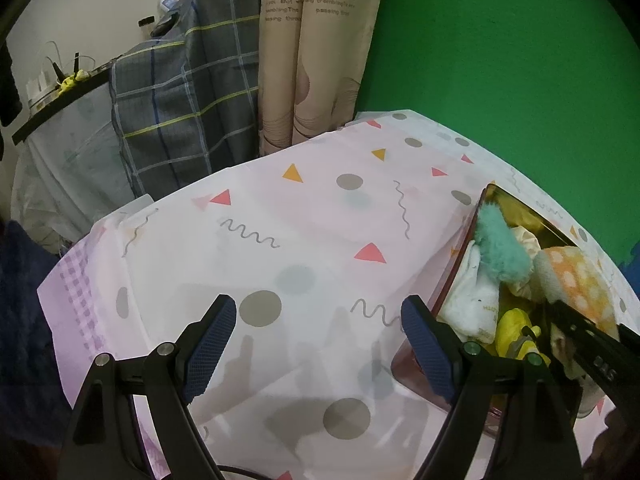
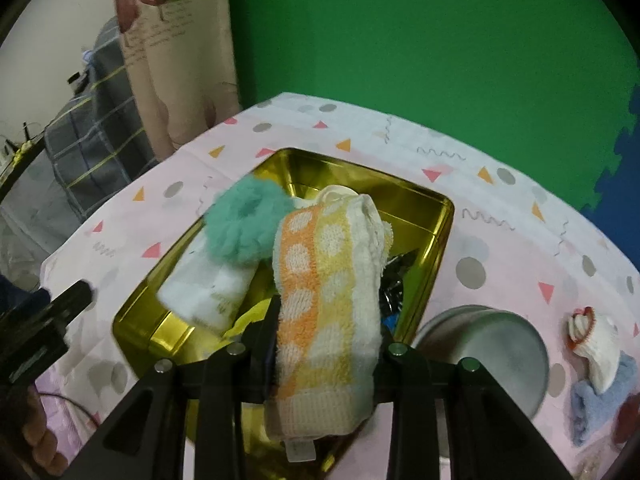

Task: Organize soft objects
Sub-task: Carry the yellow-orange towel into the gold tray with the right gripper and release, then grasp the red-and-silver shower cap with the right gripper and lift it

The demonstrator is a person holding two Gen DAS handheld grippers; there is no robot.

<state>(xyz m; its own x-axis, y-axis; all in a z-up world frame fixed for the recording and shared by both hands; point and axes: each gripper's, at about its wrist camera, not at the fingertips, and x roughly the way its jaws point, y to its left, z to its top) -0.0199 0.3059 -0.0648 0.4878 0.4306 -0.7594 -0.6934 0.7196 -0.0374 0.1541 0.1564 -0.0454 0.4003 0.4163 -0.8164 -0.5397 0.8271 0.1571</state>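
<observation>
Your right gripper [image 2: 326, 344] clenches the dotted towel [image 2: 324, 312] over the gold tin [image 2: 436, 240] for dropping in, while your left gripper [image 1: 316, 340] waits released beside it.

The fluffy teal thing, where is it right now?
The fluffy teal puff lies inside the gold tin, toward its far left side, resting on a white cloth and just left of the orange dotted towel held by the right tool.

The right gripper [image 2: 326, 320] clamps an orange-dotted towel [image 2: 324, 300] over the gold tin [image 2: 436, 240].
</observation>
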